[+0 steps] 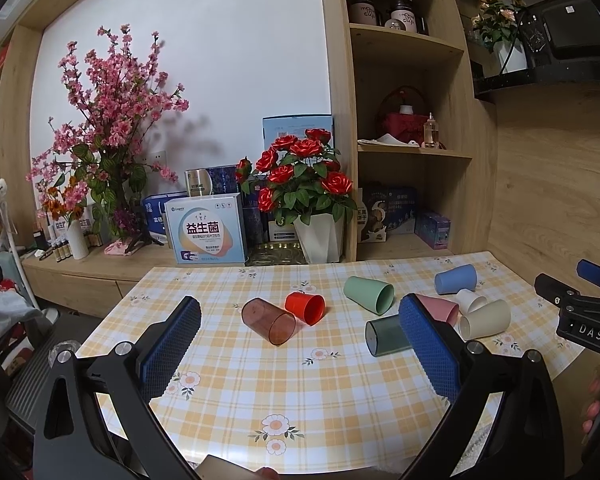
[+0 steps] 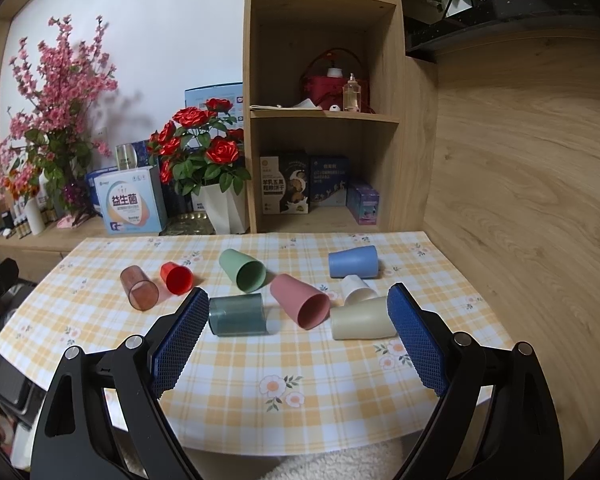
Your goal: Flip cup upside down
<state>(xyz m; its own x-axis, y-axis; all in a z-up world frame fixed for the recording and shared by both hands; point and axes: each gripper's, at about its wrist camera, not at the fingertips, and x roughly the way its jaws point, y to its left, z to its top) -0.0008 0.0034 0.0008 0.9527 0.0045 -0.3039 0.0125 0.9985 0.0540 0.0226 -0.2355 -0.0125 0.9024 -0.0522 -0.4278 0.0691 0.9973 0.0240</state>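
Several cups lie on their sides on the checked tablecloth [image 1: 300,384]: a clear brown cup [image 1: 270,321], a red cup [image 1: 305,307], a green cup [image 1: 369,293], a dark teal cup [image 1: 385,335], a pink cup [image 2: 299,299], a blue cup [image 2: 353,262], a white cup [image 2: 356,289] and a cream cup [image 2: 362,319]. My left gripper [image 1: 300,344] is open and empty, short of the brown and teal cups. My right gripper [image 2: 296,334] is open and empty, with the teal, pink and cream cups ahead between its fingers. The right gripper also shows in the left wrist view [image 1: 576,300].
Behind the table stand a red rose pot [image 1: 320,236], boxes [image 1: 208,230] and pink blossom branches [image 1: 112,120] on a low cabinet. A wooden shelf unit [image 2: 324,120] and wood wall [image 2: 520,160] close the right side.
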